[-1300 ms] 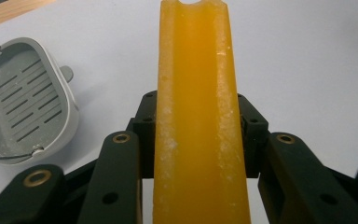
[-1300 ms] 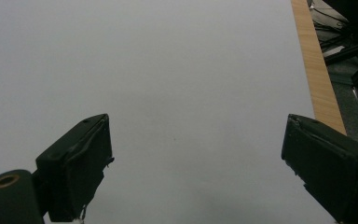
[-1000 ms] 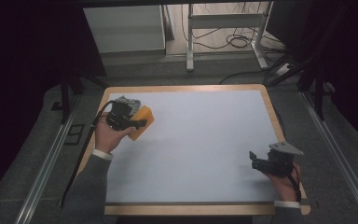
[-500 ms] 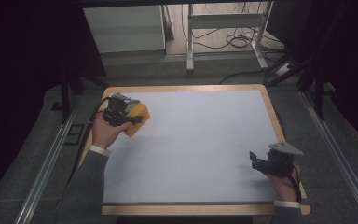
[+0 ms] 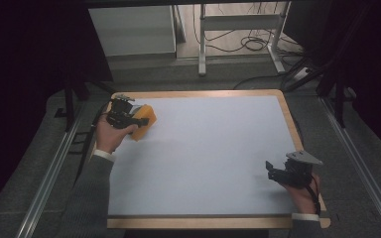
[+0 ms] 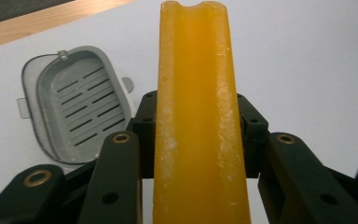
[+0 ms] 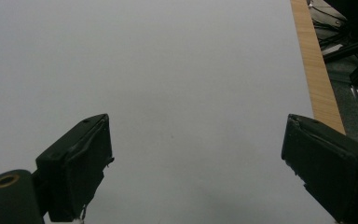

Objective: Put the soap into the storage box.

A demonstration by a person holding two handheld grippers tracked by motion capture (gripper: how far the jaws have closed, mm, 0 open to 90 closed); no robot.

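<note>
My left gripper [image 5: 127, 118] is near the table's far left corner, shut on an orange-yellow bar [image 5: 144, 122]. In the left gripper view the bar [image 6: 197, 93] stands lengthwise between the two black jaws, with my left gripper [image 6: 198, 119] pressing on both of its sides. A grey slotted dish [image 6: 74, 105] lies flat on the white surface just beyond and left of the jaws. My right gripper [image 5: 274, 171] rests at the near right, and in the right gripper view my right gripper [image 7: 198, 156] is open with nothing between the pads.
The white mat [image 5: 213, 148] covers a table with a wooden rim [image 5: 290, 119]. Metal rails run along both sides on the floor. A stand's legs and cables [image 5: 248, 42] lie beyond the far edge.
The left hand has drifted a little toward the far left corner, carrying the orange-yellow bar with it. The right hand has stayed in place.
</note>
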